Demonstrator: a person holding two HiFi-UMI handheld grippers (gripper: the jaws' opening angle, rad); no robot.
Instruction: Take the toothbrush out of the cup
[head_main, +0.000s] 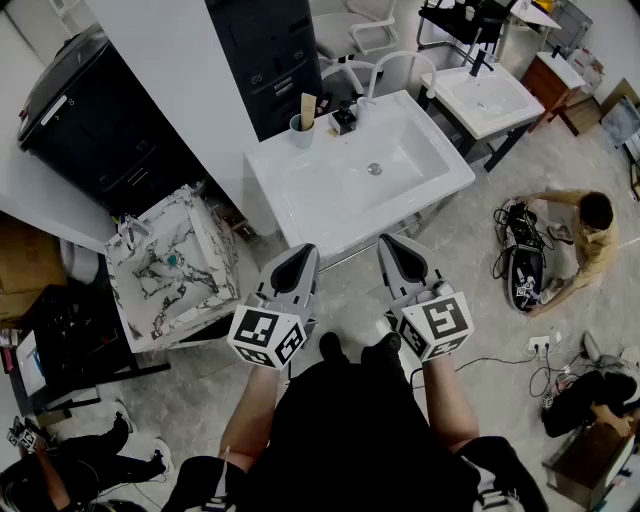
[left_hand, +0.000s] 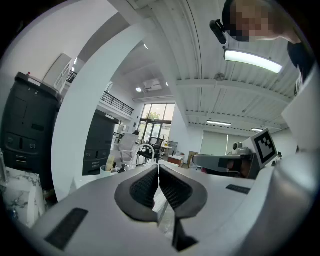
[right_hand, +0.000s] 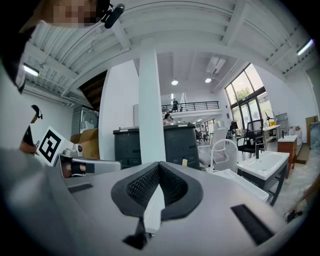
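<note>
A light cup (head_main: 302, 133) stands at the back left corner of the white sink (head_main: 420, 185), with a cream toothbrush (head_main: 307, 108) upright in it. Both grippers hang side by side in front of the sink's near edge, well short of the cup. My left gripper (head_main: 303, 252) is shut with nothing between its jaws, and so is my right gripper (head_main: 389, 243). From the left gripper (left_hand: 158, 167) the cup (left_hand: 105, 170) and toothbrush (left_hand: 110, 162) look small, far off to the left. From the right gripper (right_hand: 159, 164) the toothbrush (right_hand: 184, 162) shows just past the jaws.
A black faucet (head_main: 345, 119) sits behind the basin beside the cup. A marble-patterned basin (head_main: 215, 240) stands at the left, a black cabinet (head_main: 95, 125) behind it. A second sink (head_main: 520, 105) is at the back right. A person (head_main: 585, 235) crouches on the floor at right among cables.
</note>
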